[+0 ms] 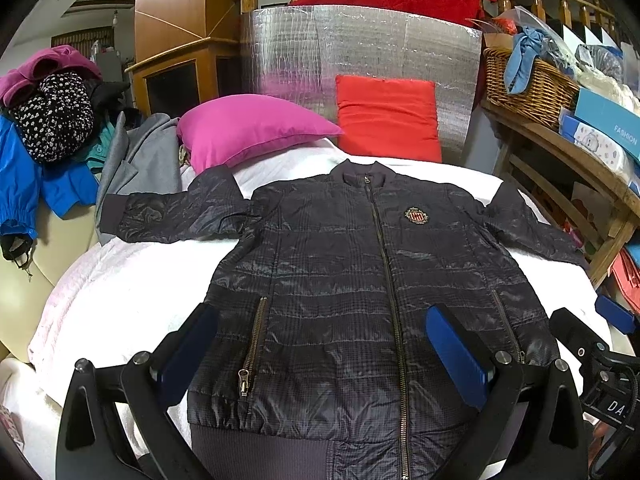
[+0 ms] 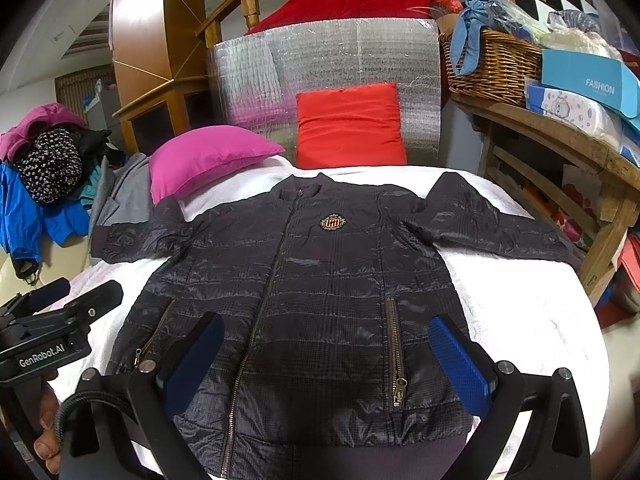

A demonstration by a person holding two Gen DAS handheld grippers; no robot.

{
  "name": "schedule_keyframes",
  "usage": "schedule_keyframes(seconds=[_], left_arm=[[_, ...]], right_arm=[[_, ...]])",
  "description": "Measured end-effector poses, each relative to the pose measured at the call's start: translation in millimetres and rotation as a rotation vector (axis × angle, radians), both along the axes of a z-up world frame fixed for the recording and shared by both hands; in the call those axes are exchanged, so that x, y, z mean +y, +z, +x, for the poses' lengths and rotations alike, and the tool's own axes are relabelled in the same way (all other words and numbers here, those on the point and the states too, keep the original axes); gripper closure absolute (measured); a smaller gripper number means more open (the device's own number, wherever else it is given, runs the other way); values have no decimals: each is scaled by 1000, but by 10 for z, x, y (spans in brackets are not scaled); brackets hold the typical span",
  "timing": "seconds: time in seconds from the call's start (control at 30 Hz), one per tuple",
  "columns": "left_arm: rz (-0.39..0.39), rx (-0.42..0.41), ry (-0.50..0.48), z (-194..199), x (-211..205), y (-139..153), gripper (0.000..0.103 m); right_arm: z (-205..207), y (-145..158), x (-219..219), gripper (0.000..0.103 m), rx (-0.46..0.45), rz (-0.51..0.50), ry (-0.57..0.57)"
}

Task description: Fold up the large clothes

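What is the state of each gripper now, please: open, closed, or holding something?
Left gripper: open, holding nothing, above the dark zip jacket.
Right gripper: open, holding nothing, also above the jacket.

Both tongs, left (image 1: 324,352) and right (image 2: 332,360), gape wide.

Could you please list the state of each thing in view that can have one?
Jacket: spread flat, front up, sleeves out, unfolded.
Main zip: closed.
Pocket zips: closed.
Left claw: open, empty.
Right claw: open, empty.
Pink pillow: lying flat.
Red pillow: leaning upright.
Basket: full.
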State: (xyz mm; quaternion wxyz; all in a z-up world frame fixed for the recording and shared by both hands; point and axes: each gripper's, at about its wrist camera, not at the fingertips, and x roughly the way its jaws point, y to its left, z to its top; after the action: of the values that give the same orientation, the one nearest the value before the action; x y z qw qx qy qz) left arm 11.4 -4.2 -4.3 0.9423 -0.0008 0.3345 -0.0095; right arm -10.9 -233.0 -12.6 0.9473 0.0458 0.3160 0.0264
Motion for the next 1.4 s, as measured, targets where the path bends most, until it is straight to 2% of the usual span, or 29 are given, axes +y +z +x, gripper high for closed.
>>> schedule_keyframes(seconds=[0.57,0.77,0.93,1.07,1.2,1.27,1.33,1.4], left_arm=[[5,20,-3,56,-42,-81,0],[0,68,9,168,36,-279,0],[-18,164,65,340,250,-642,0],[-15,222,99,445,358,-894,0],[-9,257,113,523,394,-1067,0],[-4,263,112,552,389,-1118,0],[2,269,108,575,384,-1170,0],[11,270,106,597,382,-1199,0]], right_arm=[[66,-91,-69,0,20,27,-1],[121,-243,-308,0,67,130,-8],[165,-465,-880,0,123,281,-81],[275,-677,-1619,0,127,501,-184],[591,-960,-2573,0,96,786,-346],[816,-1092,-2944,0,90,863,-417],[1062,-1234,-3245,5,98,907,-471],[1331,-1413,-3531,14,125,958,-544]])
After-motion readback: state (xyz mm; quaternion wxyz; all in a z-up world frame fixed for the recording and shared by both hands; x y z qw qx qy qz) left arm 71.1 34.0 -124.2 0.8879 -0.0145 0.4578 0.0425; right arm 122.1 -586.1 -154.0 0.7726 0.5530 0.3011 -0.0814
